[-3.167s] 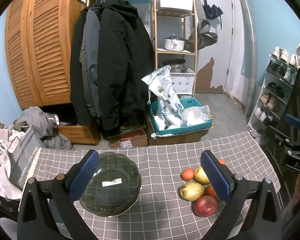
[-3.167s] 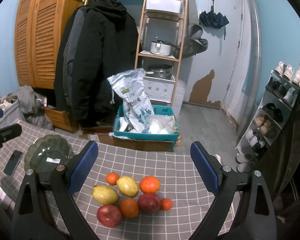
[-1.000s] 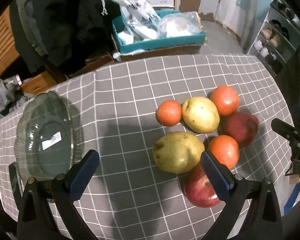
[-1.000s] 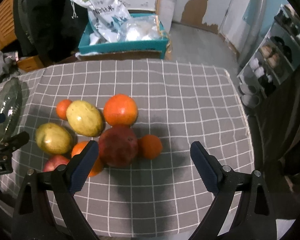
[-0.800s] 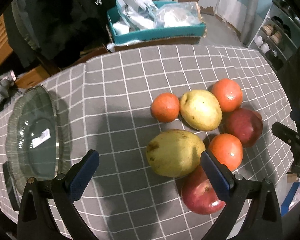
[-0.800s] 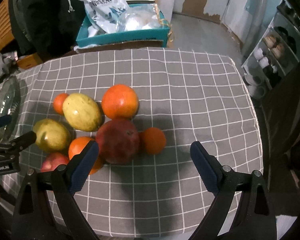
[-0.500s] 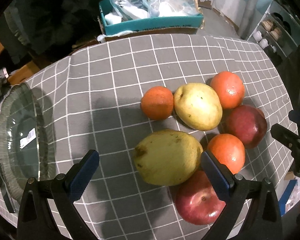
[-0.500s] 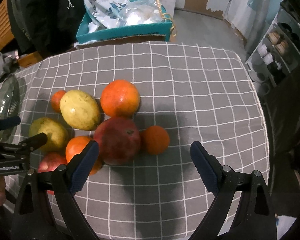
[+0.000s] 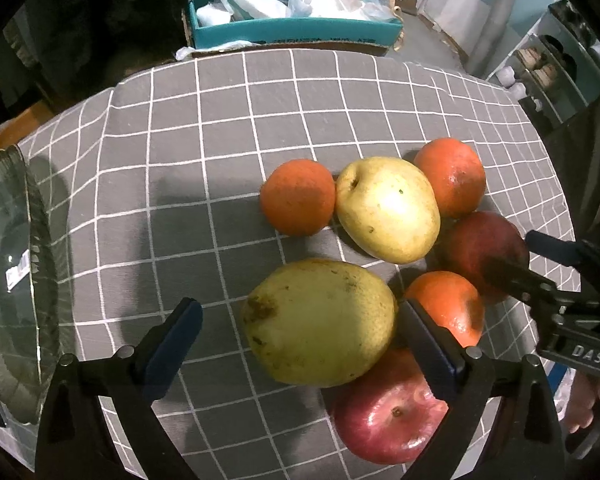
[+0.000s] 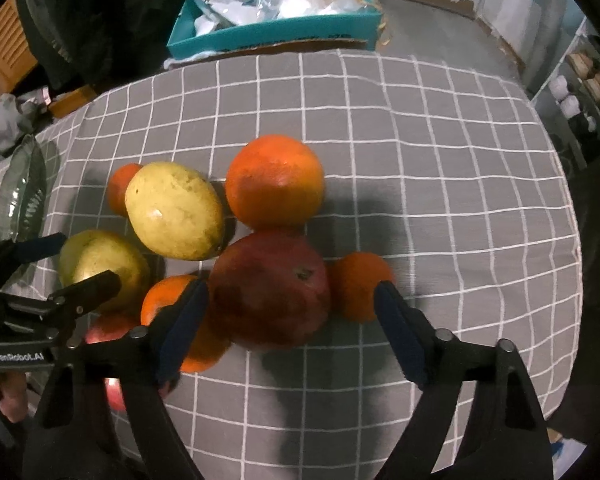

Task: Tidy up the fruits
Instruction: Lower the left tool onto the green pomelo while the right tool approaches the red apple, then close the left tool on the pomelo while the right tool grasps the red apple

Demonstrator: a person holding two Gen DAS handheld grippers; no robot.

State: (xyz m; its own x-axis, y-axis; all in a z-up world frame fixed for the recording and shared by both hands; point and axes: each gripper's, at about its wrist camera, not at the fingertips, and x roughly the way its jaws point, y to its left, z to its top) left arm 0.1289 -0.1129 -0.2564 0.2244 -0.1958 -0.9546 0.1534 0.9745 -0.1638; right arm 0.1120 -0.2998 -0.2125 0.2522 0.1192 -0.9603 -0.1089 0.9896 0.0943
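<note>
Seven fruits sit bunched on the checked cloth [image 9: 228,128], the glass dish [image 9: 4,280] at nine o'clock. The left gripper [image 9: 296,340], jaws just narrowing but not yet pressing, straddles the big pear [image 9: 320,320]; the right gripper [image 10: 290,320], likewise closing, brackets the dark red fruit [image 10: 272,288]. Crowded neighbours risk being nudged and rolling: an orange [image 10: 168,300] touches its left pad, the small tangerine [image 10: 356,280] its right.

Fruit packed tight, room only around the cluster

Bare tablecloth [image 9: 204,168] left of fruit pile [image 9: 384,208] up to glass dish [image 9: 16,280]; fruits touch, no gaps betw. them.
</note>
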